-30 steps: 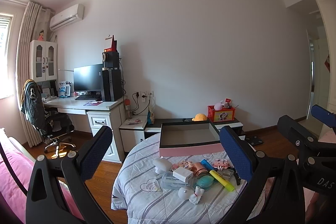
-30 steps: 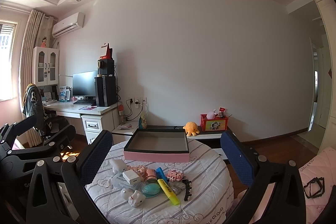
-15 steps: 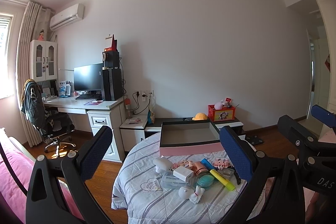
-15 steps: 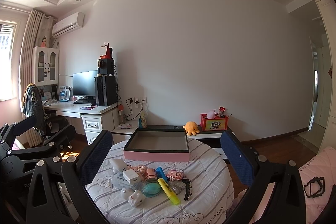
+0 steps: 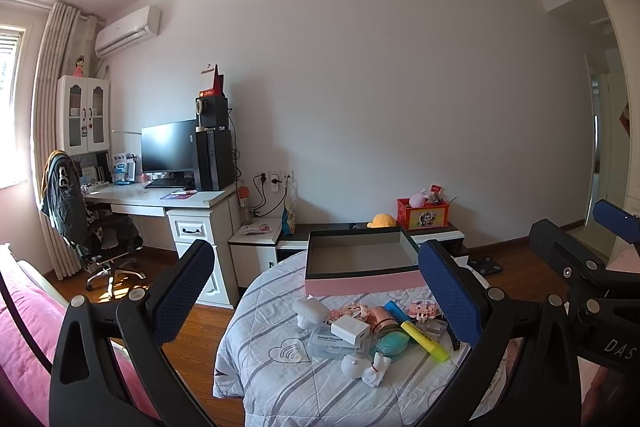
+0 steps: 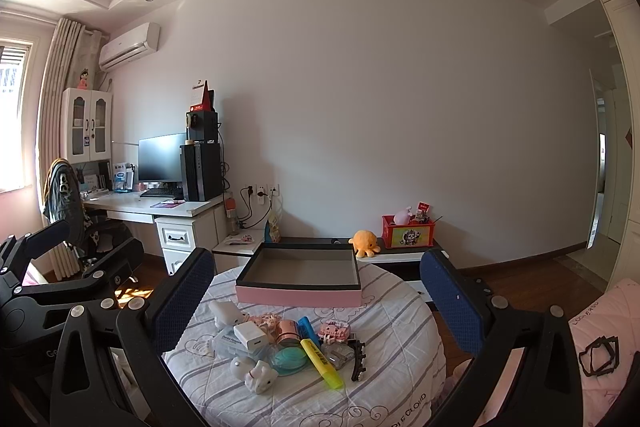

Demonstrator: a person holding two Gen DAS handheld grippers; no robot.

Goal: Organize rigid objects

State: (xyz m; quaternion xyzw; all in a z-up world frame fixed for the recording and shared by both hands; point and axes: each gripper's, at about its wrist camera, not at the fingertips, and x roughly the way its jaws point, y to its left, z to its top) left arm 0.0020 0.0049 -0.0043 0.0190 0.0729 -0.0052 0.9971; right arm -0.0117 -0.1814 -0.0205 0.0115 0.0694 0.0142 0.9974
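Your left tool [image 5: 316,291] is spread wide, blue pads [image 5: 182,287] far apart, nothing between them and nothing touched. It hangs in the air short of the table [image 5: 280,379]. Your right tool [image 6: 318,297] is the same: fully apart, holding nothing, touching nothing, also short of the table. In the left wrist view the right tool shows at the right edge; in the right wrist view the left tool sits at the lower left.

The pile of small things lies on the striped cloth in the near half of the round table. Pink tray [image 6: 298,277] with dark inner walls stands at the far side, just behind the pile, nothing visible inside.

In the pile, right wrist view:
- white charger block [image 6: 250,335] resting on a clear plastic case [image 6: 226,343]
- yellow highlighter [image 6: 322,363] lying diagonal, just beside a blue marker [image 6: 308,329]
- teal round case [image 6: 288,357] touching the highlighter's left side
- rose-gold jar [image 6: 287,331] behind the teal case
- black hair clip [image 6: 358,361] at the right edge of the pile
- white rabbit figure [image 6: 260,379] nearest to you
- white earbud case [image 6: 223,311] at the back left, near the tray
- pink brick toy [image 6: 334,330] behind the hair clip

Everything in the pile is packed close, several pieces touching.
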